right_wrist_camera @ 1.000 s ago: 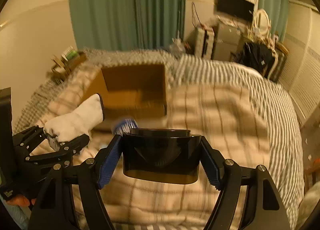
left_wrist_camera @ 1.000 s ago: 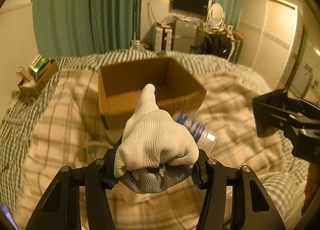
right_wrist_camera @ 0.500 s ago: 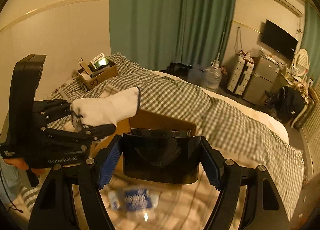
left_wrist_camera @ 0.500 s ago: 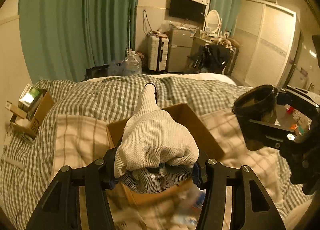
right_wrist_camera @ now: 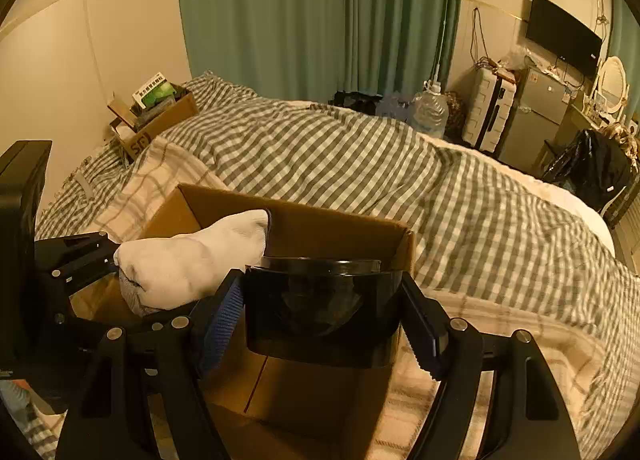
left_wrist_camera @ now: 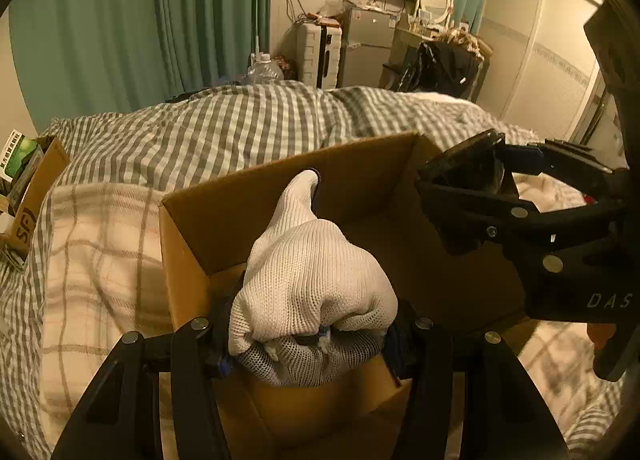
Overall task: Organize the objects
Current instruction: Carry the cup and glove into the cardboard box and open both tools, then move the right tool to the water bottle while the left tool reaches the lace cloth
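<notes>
An open cardboard box (left_wrist_camera: 224,216) stands on the bed; it also shows in the right wrist view (right_wrist_camera: 320,216). My left gripper (left_wrist_camera: 314,340) is shut on a white knitted glove (left_wrist_camera: 308,260) and holds it over the box's near part. My right gripper (right_wrist_camera: 324,316) is shut on a black round container (right_wrist_camera: 320,312), held over the box's right side. In the left wrist view the container (left_wrist_camera: 464,172) and right gripper sit at the box's right wall. In the right wrist view the glove (right_wrist_camera: 192,260) sits to the left, over the box.
The bed has a grey checked duvet (right_wrist_camera: 340,156) and a cream plaid blanket (left_wrist_camera: 92,244). A small carton of items (right_wrist_camera: 160,116) sits by the wall at the bed's far left. A suitcase, fridge and water jug stand beyond the bed.
Both grippers have moved forward and come over the open box, still holding the glove and the container. A plastic bottle on the blanket has dropped out of view.
</notes>
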The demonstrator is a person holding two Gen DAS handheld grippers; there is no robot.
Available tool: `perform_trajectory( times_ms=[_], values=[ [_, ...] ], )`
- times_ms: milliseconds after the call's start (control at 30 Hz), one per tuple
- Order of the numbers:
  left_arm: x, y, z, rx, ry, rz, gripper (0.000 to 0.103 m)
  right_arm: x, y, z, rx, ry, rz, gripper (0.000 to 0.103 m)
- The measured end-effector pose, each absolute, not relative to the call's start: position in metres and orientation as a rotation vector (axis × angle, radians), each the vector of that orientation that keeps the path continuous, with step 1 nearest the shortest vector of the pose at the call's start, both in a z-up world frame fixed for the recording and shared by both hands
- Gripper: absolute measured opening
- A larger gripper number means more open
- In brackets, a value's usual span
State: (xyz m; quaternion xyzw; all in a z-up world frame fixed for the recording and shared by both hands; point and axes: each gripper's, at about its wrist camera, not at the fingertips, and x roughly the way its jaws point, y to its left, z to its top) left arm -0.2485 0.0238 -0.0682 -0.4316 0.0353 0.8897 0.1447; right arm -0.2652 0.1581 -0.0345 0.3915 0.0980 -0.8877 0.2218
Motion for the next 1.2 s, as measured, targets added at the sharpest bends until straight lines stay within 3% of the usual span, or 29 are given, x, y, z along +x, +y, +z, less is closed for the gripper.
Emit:
perform_trajectory(
  times_ms=[133, 167, 200, 267, 333, 433, 500, 733, 900, 1200],
  values=[
    [-0.248, 0.022, -0.068, -1.244, 0.084, 2.537, 0.064, -0.266, 0.155, -0.041, 1.059, 0.284, -2.464, 0.074],
    [-0.246, 0.022, -0.066, -1.239, 0.081, 2.535, 0.067, -0.265, 0.155, -0.039, 1.043, 0.280, -2.476, 0.078],
    [-0.246, 0.021, -0.064, -1.234, 0.082, 2.534, 0.072, -0.264, 0.155, -0.037, 1.029, 0.276, -2.486, 0.092],
    [-0.241, 0.019, -0.056, -1.212, 0.084, 2.551, 0.083, -0.258, 0.156, -0.022, 0.979, 0.264, -2.523, 0.099],
    [-0.236, 0.018, -0.045, -1.196, 0.079, 2.573, 0.093, -0.253, 0.158, -0.008, 0.953, 0.277, -2.550, 0.100],
    [-0.218, 0.010, -0.018, -1.158, 0.065, 2.612, 0.096, -0.236, 0.162, 0.020, 0.932, 0.297, -2.581, 0.100],
    [-0.203, 0.003, 0.000, -1.136, 0.070, 2.645, 0.103, -0.223, 0.168, 0.038, 0.929, 0.297, -2.595, 0.100],
    [-0.136, -0.025, 0.047, -1.047, 0.121, 2.748, 0.103, -0.147, 0.177, 0.090, 0.923, 0.313, -2.632, 0.100],
    [-0.094, -0.043, 0.042, -1.070, 0.120, 2.790, 0.103, -0.086, 0.175, 0.095, 0.934, 0.320, -2.615, 0.100],
    [-0.053, -0.051, -0.024, -1.143, -0.026, 2.881, 0.103, -0.039, 0.183, 0.015, 1.065, 0.243, -2.631, 0.100]
  ],
)
